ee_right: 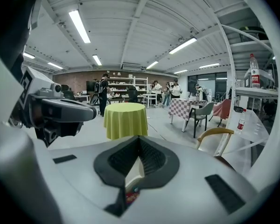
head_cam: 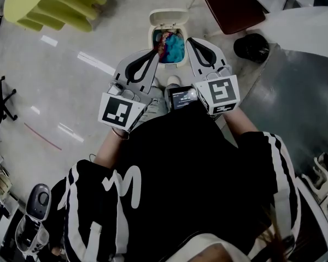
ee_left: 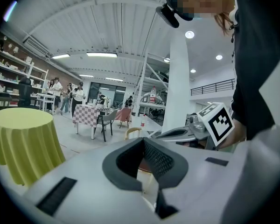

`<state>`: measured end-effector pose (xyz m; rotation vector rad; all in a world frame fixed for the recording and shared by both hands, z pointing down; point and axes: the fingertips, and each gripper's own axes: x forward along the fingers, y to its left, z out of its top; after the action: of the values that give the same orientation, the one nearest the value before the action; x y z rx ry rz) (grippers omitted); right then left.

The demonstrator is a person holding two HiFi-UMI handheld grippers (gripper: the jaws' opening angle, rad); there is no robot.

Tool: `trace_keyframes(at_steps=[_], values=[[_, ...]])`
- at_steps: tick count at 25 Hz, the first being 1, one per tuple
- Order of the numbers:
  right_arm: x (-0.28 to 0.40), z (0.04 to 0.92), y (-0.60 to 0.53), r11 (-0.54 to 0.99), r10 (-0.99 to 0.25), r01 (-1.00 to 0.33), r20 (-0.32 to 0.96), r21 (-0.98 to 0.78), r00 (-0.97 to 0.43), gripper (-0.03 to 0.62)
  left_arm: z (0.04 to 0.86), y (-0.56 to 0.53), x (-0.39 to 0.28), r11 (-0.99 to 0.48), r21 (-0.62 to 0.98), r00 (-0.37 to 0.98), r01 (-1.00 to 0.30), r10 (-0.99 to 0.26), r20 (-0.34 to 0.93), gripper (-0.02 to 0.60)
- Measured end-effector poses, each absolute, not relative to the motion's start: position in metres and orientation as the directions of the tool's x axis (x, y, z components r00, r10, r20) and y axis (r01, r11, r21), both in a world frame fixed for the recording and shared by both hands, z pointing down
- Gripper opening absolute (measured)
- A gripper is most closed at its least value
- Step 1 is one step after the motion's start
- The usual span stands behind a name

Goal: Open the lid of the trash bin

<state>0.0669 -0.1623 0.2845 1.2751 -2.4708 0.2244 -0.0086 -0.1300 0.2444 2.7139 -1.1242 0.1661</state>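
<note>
The white trash bin [head_cam: 153, 39] stands on the floor ahead of the person's feet. Its lid [head_cam: 168, 18] is tipped back, and blue and red rubbish shows inside. My left gripper [head_cam: 154, 52] hovers by the bin's near left rim with its jaws shut and nothing between them. Over the bin's right rim my right gripper [head_cam: 189, 39] is likewise shut and holds nothing. In the left gripper view the pads of the left gripper [ee_left: 143, 141] meet at the tip. The right gripper [ee_right: 139, 139] looks the same in its own view, with a sliver of the bin below.
A round table with a yellow-green cloth [head_cam: 49, 1] stands at the far left. A dark red chair [head_cam: 232, 4] and a black round object [head_cam: 251, 47] sit right of the bin. A grey table edge [head_cam: 295, 91] runs along the right. The person's shoe [head_cam: 173, 81] is just before the bin.
</note>
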Motion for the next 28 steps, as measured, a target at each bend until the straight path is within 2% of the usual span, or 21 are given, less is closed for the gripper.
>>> trace_keyframes(at_steps=[28], values=[[0.069,0.254,-0.150,0.596,-0.771,-0.802,0.304,0.035,-0.559,0.003,0.221,-0.127,-0.003,-0.700,0.106,0.708,-0.706,-0.692,0.145,0.008]])
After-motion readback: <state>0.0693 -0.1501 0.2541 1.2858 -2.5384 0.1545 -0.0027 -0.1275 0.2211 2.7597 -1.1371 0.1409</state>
